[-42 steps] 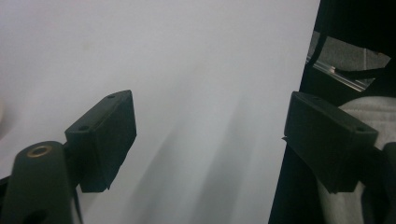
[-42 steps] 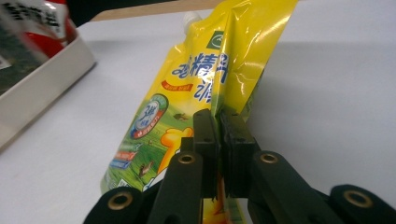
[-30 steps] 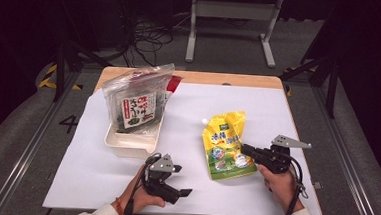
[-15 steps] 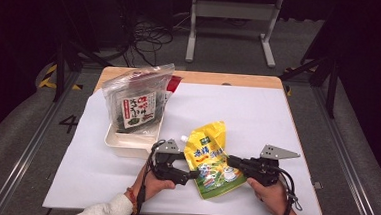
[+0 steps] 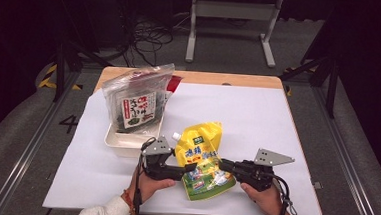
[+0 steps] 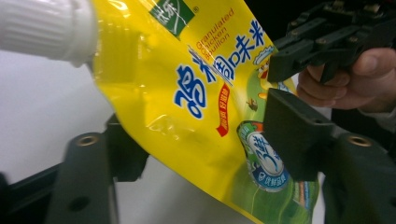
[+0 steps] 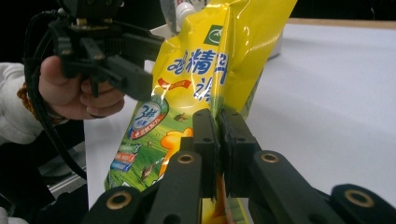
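The white bench point(image 5: 277, 123) is carrying a yellow bouillon pouch point(image 5: 203, 161) near its front edge, lying just in front of the white tray point(image 5: 126, 142) that is holding a seaweed packet point(image 5: 136, 104), its long axis running from the white cap point(image 6: 42, 28) nearest the tray back toward the person. The right gripper point(image 7: 219, 140) is pinching the pouch's right edge, jaws clenched. The left gripper point(image 6: 196, 140) is straddling the left edge, jaws parted, not yet closing.

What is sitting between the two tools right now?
The yellow bouillon pouch lies between the left tool and the right tool, as the high view shows.
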Tool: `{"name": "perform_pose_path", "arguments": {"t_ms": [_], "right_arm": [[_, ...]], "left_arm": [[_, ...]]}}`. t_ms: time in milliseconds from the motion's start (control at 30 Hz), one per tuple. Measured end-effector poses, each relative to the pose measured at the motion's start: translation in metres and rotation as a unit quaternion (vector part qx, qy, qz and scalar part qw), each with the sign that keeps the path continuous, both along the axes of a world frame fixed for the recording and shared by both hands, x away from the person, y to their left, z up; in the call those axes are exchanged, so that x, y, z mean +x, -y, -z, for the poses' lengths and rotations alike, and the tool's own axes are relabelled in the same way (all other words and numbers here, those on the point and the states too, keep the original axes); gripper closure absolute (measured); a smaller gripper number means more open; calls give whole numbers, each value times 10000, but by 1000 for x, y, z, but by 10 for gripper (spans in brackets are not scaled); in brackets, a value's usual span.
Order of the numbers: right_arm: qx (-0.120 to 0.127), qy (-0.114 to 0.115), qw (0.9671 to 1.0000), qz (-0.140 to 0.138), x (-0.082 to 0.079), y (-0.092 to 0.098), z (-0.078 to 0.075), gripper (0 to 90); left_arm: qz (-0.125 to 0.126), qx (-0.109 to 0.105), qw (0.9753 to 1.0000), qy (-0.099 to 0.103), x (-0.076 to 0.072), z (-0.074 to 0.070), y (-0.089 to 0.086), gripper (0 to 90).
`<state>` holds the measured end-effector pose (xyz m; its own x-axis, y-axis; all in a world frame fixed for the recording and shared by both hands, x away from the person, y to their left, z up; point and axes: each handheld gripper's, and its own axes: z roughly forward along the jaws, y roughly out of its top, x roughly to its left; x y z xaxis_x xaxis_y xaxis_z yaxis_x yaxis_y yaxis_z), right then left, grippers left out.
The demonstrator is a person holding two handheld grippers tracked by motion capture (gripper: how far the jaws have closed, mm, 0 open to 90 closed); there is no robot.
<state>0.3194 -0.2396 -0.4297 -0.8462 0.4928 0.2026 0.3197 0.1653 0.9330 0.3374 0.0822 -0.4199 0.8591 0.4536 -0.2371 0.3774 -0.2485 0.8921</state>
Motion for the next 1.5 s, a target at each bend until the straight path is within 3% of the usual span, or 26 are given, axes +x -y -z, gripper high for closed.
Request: {"name": "perform_pose_path", "arguments": {"t_ms": [67,100,167,233,300,333,533,733,767,933,967,1133,1367,1500], "right_arm": [[-129,237,9996,-15,-5,-5,-7,848],[-129,237,9996,-15,-5,-5,-7,848],[-275,366,9989,-14,-8,-10,-10,842],[-459,475,9978,-46,-12,-16,-11,833],[-629,534,9966,-9,-13,-21,-10,833],[-542,495,9973,-11,-12,-21,-10,822],[-400,533,9978,40,-12,-17,-18,800],[-530,597,9968,96,-14,-14,-22,659],[-596,598,9963,160,-14,-13,-22,638],[-874,636,9933,409,-16,-6,-21,574],[-1020,645,9912,544,-18,0,-19,540],[-1273,694,9868,716,-19,6,-15,505],[-1396,477,9845,946,-22,17,-5,420],[-1459,344,9815,1191,-24,27,-2,360]], "left_arm": [[47,-153,9999,50,0,-5,-8,653],[100,-214,9997,89,0,-8,-12,653],[205,-363,9990,156,-2,-12,-17,760],[285,-199,9987,364,-5,-17,-17,888],[378,-170,9983,404,-7,-19,-18,894],[417,-248,9981,380,-6,-20,-20,896],[473,-207,9972,546,-11,-26,-23,897],[488,-210,9963,675,-13,-31,-32,897],[464,-237,9967,626,-15,-32,-33,897],[422,-193,9961,745,-16,-36,-41,897],[424,-193,9958,792,-16,-38,-42,897],[425,-201,9957,801,-17,-39,-45,897],[528,-154,9943,919,-14,-44,-42,897],[593,-158,9937,941,-14,-46,-40,897]]}}
